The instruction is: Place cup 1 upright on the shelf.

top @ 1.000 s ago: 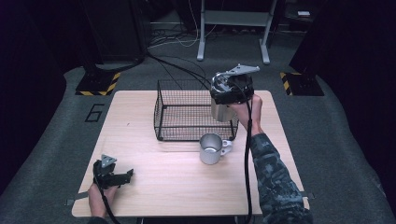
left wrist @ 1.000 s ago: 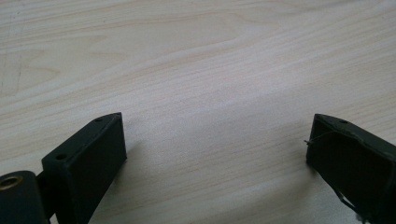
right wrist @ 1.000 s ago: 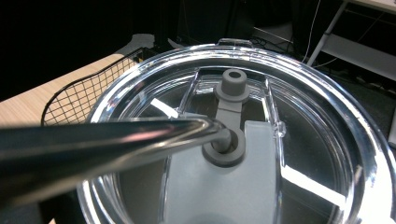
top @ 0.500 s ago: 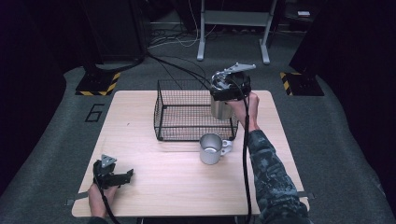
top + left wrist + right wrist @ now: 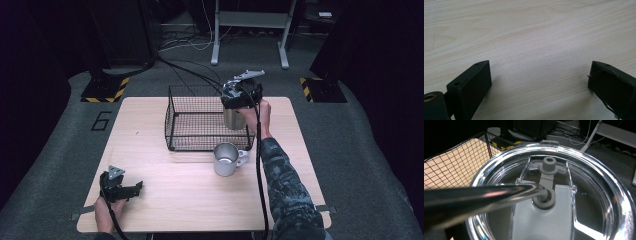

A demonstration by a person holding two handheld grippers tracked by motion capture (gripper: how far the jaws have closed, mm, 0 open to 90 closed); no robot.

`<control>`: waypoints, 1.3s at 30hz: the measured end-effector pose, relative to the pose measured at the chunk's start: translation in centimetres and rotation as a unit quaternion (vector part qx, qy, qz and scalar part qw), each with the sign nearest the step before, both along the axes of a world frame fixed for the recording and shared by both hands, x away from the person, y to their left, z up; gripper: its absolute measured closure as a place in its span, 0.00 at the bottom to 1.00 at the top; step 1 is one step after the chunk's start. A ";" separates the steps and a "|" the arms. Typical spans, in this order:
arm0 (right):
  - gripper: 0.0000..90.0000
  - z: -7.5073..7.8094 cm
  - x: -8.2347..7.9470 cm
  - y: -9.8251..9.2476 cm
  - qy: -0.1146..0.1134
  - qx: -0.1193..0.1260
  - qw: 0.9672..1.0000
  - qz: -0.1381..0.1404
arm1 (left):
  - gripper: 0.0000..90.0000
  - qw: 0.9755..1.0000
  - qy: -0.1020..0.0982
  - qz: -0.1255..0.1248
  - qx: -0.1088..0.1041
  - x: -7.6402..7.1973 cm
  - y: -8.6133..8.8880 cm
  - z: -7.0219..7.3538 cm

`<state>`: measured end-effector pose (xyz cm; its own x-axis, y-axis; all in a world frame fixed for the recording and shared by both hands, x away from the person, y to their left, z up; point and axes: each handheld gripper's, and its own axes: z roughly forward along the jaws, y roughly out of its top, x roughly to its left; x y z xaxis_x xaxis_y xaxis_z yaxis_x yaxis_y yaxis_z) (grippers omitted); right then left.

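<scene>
Cups number two: a lidded tumbler (image 5: 231, 119) held up by the right claw (image 5: 239, 100) above the right end of one wire basket (image 5: 192, 122), and a metal mug (image 5: 226, 159) standing on the tabletop (image 5: 190, 200) just before that basket. Through the clear lid (image 5: 584, 202) a metal straw (image 5: 481, 195) passes. Left claw (image 5: 131, 189) rests wide open near the front left corner.

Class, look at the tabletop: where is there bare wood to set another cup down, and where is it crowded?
Bare wood lies left of the wire basket, and along the near edge between the left gripper and the metal mug. It is crowded at the basket's right end, where the right gripper holds a lidded tumbler above the mug.
</scene>
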<state>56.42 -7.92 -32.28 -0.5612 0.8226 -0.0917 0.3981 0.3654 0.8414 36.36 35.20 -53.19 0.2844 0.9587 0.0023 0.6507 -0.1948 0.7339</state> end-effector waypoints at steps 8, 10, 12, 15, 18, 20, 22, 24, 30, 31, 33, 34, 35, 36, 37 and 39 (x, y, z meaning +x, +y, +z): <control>0.04 -1.3 0.9 0.3 0.015 -0.002 1.000 -0.006 | 0.05 1.000 0.007 -0.005 0.002 0.0 0.1 0.1; 0.04 -1.7 1.2 0.3 0.018 -0.006 1.000 -0.006 | 0.05 1.000 0.008 -0.005 0.002 0.0 0.1 0.1; 0.04 -2.0 1.5 0.4 0.024 -0.003 1.000 -0.009 | 0.05 1.000 0.004 -0.004 0.002 0.0 0.1 0.0; 0.04 -2.3 1.7 0.4 0.029 -0.002 0.999 -0.012 | 0.05 1.000 0.006 -0.003 -0.001 0.0 0.0 0.1; 0.04 -2.3 1.7 0.4 0.029 -0.002 0.999 -0.012 | 0.05 1.000 0.006 -0.003 -0.001 0.0 0.0 0.1; 0.04 -2.3 1.7 0.4 0.029 -0.002 0.999 -0.012 | 0.05 1.000 0.006 -0.003 -0.001 0.0 0.0 0.1; 0.04 -2.3 1.7 0.4 0.029 -0.002 0.999 -0.012 | 0.05 1.000 0.003 -0.001 -0.003 0.0 0.0 0.0; 0.04 -3.8 2.8 0.8 0.049 -0.004 0.999 -0.021 | 0.05 1.000 0.003 -0.001 -0.003 0.0 0.0 0.0; 0.04 -4.5 3.1 1.1 0.059 -0.005 0.998 -0.024 | 0.05 1.000 0.003 -0.001 -0.003 0.0 0.0 0.0; 0.04 -4.5 3.2 1.1 0.061 -0.007 0.998 -0.023 | 0.05 1.000 0.003 -0.001 -0.003 0.0 0.0 0.0; 0.04 -4.7 3.2 1.2 0.060 -0.008 0.998 -0.023 | 0.05 1.000 0.003 -0.001 -0.002 0.0 0.0 0.0; 0.04 -4.9 3.3 1.3 0.059 -0.010 0.998 -0.021 | 0.05 1.000 0.003 -0.001 -0.003 0.0 0.0 0.0; 0.04 -5.0 3.3 1.4 0.063 -0.011 0.998 -0.022 | 0.05 1.000 0.003 -0.001 -0.003 0.0 0.0 0.0; 0.04 -5.2 3.3 1.4 0.065 -0.013 0.998 -0.023 | 0.05 1.000 0.003 -0.001 -0.003 0.0 0.0 0.0; 0.04 -5.4 3.3 1.5 0.069 -0.014 0.997 -0.025 | 0.05 1.000 0.003 -0.001 -0.003 0.0 0.0 0.0; 0.04 -5.7 3.4 1.5 0.069 -0.014 0.997 -0.024 | 0.05 1.000 0.003 -0.001 -0.003 0.0 0.0 0.0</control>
